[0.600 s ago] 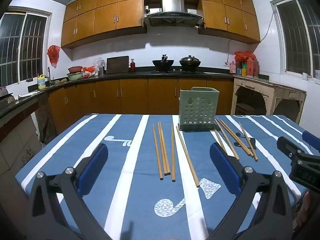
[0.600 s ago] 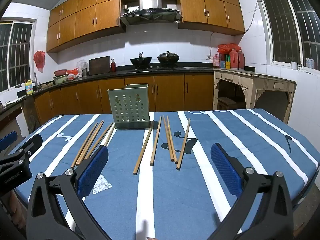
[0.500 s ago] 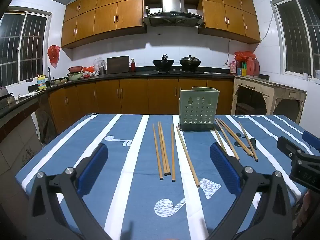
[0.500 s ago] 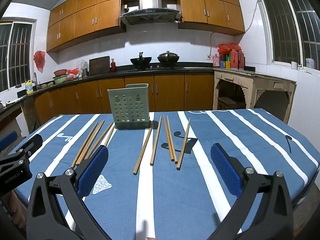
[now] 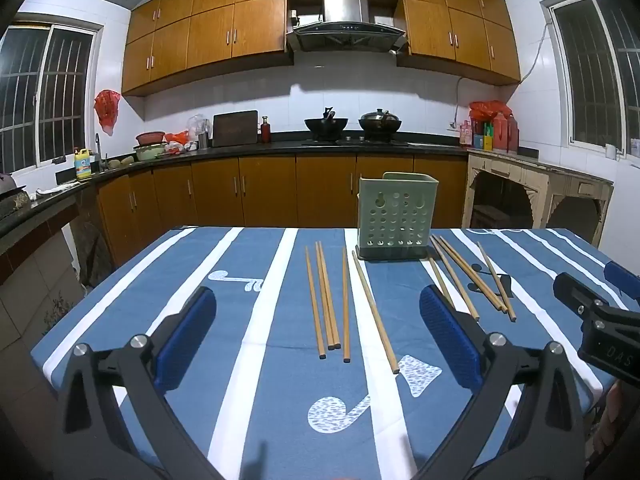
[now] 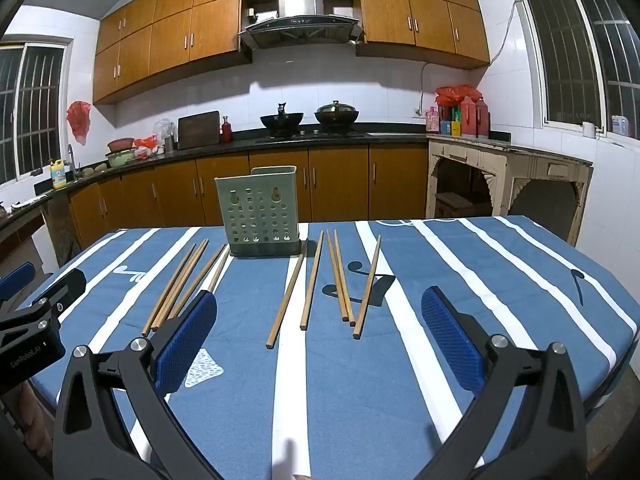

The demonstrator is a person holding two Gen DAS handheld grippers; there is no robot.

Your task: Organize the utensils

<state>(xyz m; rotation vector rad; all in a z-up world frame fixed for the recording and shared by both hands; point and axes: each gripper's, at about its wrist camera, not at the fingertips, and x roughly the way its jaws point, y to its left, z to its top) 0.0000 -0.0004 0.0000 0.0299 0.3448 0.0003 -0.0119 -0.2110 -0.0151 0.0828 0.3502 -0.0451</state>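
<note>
Kitchen tabletop (image 5: 240, 360): chopsticks (image 5: 326, 296) lie loose before the holder (image 5: 396, 216) by the far edge. Your left gripper (image 5: 318, 334) and right gripper (image 6: 318, 334) gape, empty. Grabbing bunched sticks risks scattering them.

Blue tablecloth (image 5: 248, 360) with white stripes and white music notes; light wooden-brown chopsticks (image 5: 326, 296); pale green holder (image 5: 394, 216), perforated; blue pads (image 6: 182, 344) on black grippers.
</note>
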